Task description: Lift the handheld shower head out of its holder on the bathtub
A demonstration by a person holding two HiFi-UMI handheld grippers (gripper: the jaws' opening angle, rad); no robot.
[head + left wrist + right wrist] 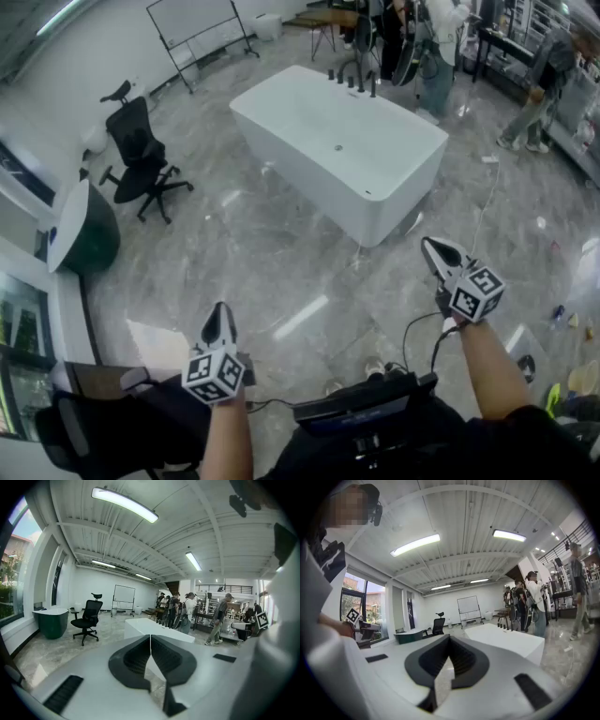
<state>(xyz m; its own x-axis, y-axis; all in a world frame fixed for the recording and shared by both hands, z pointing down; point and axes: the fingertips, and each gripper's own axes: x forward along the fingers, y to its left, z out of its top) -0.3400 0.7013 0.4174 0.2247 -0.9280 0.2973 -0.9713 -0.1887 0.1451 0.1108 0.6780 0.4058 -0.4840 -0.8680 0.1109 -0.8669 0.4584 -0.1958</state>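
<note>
A white freestanding bathtub stands on the marble floor some way ahead of me. Dark faucet fittings with the handheld shower head rise from its far rim; they are too small to tell apart. Both grippers hang well short of the tub, over the floor. My left gripper is shut and empty, its jaws meeting in a thin line. My right gripper is also shut with nothing held. The tub appears beyond the jaws in both gripper views.
A black office chair and a dark green round tub stand at the left, a whiteboard at the back. People stand behind the tub and at the far right. Small items lie on the floor at the right.
</note>
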